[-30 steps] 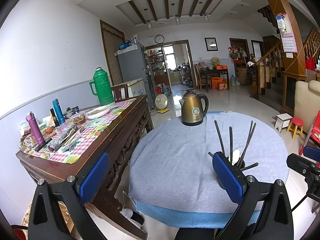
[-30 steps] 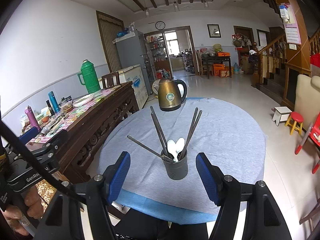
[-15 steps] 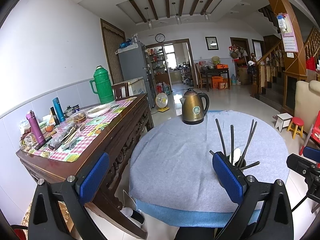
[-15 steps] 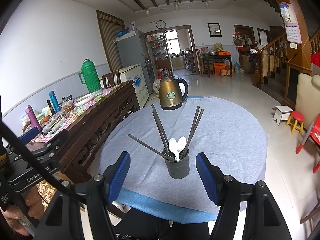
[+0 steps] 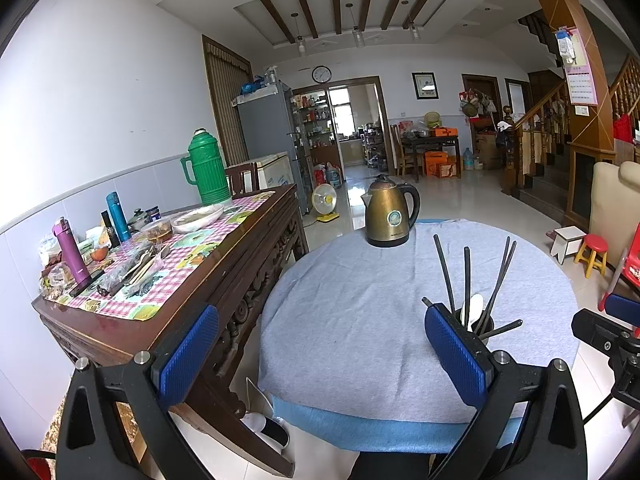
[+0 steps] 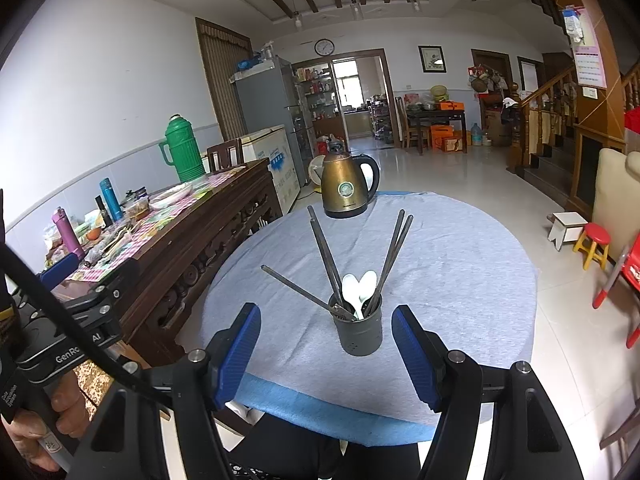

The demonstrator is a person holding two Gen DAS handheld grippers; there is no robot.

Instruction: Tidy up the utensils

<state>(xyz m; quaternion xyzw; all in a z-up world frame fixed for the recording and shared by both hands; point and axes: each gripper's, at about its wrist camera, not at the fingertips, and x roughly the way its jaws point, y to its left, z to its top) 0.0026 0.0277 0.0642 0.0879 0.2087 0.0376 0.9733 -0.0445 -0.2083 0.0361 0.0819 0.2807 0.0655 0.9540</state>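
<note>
Evidently nothing has shifted over the last second, so the sorting looks finished or paused. On the round table [image 6: 460, 248], the kettle [image 6: 347, 188] sits at twelve o'clock. The holder [image 6: 358, 330], with chopsticks [image 6: 394, 250] and spoons [image 6: 360, 286], stands nearer. Right gripper [image 6: 326, 354] frames it, jaws apart, empty. Left gripper [image 5: 322, 354], also apart, hides the holder's body, which only the right view shows.

Both tongs, left [image 5: 322, 354] and right [image 6: 326, 354], hang wide apart, gripping nothing, tilted slightly downward.
</note>
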